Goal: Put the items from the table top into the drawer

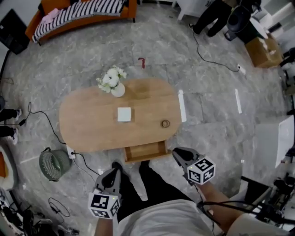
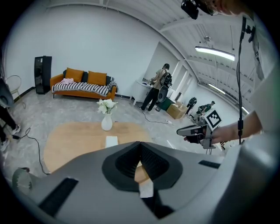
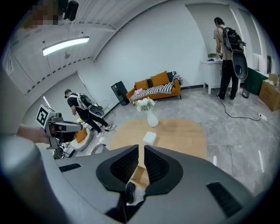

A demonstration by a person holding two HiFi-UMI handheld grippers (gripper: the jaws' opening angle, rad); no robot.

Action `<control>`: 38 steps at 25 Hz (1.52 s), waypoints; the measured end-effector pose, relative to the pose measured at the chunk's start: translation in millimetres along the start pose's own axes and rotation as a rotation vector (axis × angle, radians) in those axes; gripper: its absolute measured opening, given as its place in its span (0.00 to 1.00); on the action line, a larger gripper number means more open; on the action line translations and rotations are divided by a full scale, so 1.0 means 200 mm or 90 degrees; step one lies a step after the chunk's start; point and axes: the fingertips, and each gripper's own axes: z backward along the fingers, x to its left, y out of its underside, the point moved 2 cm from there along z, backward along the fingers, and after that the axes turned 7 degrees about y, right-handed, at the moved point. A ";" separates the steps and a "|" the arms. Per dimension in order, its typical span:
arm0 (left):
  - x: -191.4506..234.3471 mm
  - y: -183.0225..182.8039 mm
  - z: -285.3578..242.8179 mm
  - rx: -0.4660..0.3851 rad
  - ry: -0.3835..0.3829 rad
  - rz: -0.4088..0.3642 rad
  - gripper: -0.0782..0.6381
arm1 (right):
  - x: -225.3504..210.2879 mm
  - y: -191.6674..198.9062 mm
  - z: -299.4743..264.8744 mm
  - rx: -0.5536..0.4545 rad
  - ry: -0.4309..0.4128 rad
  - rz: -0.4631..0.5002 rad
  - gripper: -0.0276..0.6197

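An oval wooden table (image 1: 87, 122) carries a white square box (image 1: 124, 114), a small round ring-like item (image 1: 165, 123) and a vase of white flowers (image 1: 114, 83). Its drawer (image 1: 145, 151) is pulled out at the near edge and looks bare inside. My left gripper (image 1: 117, 167) hovers above the floor, short of the drawer's left corner, jaws shut and holding nothing. My right gripper (image 1: 176, 152) hangs beside the drawer's right corner, its jaws closed to a thin slit and holding nothing. The box (image 2: 111, 141) and vase (image 2: 106, 121) lie ahead of the left gripper (image 2: 140, 145).
A round fan (image 1: 54, 163) and loose cables lie on the floor left of the table. An orange sofa (image 1: 83, 14) stands at the far wall. A person (image 3: 227, 52) stands at a desk at the back right, near a cardboard box (image 1: 262, 50).
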 end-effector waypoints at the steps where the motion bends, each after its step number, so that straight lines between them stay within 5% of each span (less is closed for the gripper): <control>1: 0.00 0.01 -0.02 0.000 -0.001 0.003 0.11 | -0.02 0.01 -0.03 0.007 -0.004 0.004 0.11; 38: 0.21 0.44 -0.61 0.033 -0.032 0.078 0.11 | -0.61 0.44 -0.88 0.175 -0.016 0.115 0.21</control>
